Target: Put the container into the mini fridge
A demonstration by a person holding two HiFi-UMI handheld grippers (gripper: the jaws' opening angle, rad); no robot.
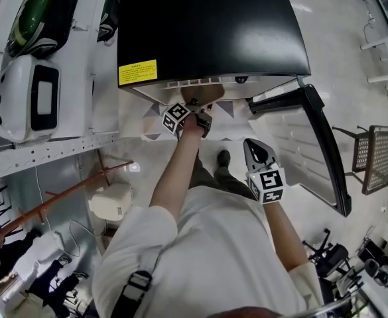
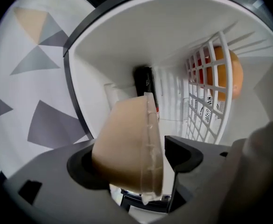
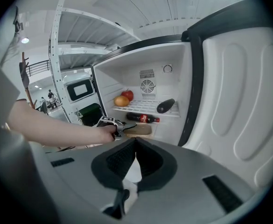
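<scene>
A: Where is the container (image 2: 127, 146) relative to the left hand-held gripper (image 2: 135, 166)?

B: Between its jaws, straight ahead at 12 o'clock in the left gripper view. The jaws are spread. The one at 3 o'clock stands clear of the clear lid, with a strip of white showing between them. The tan body sits in the hollow of the one at 9 o'clock. I judge nothing pinches it.

A: Is it inside the mini fridge (image 1: 213, 25)?

B: Yes. The right gripper view shows it low in the bottom compartment, under the wire shelf (image 2: 206, 97) and near the front lip. The cola bottle (image 3: 143, 118) lies behind it.

A: Which way does it lie?

B: In the left gripper view its lid rim runs 12 to 6, leaning slightly toward 1. The lid faces 3 o'clock, toward the shelf, so I read it as lid-up and the gripper as rolled onto its side. In the right gripper view its long axis runs 9 to 3 across the opening.

A: The other hand?

B: The right hand-held gripper (image 3: 135, 149) is pressed together on nothing. In the head view it sits at 4 o'clock from the left one, beside the open door (image 1: 316, 144). The left is far nearer.

A: Next move?

B: Probably drawing the left one straight back toward 6 o'clock, along its jaws, so neither jaw drags the container out.
</scene>
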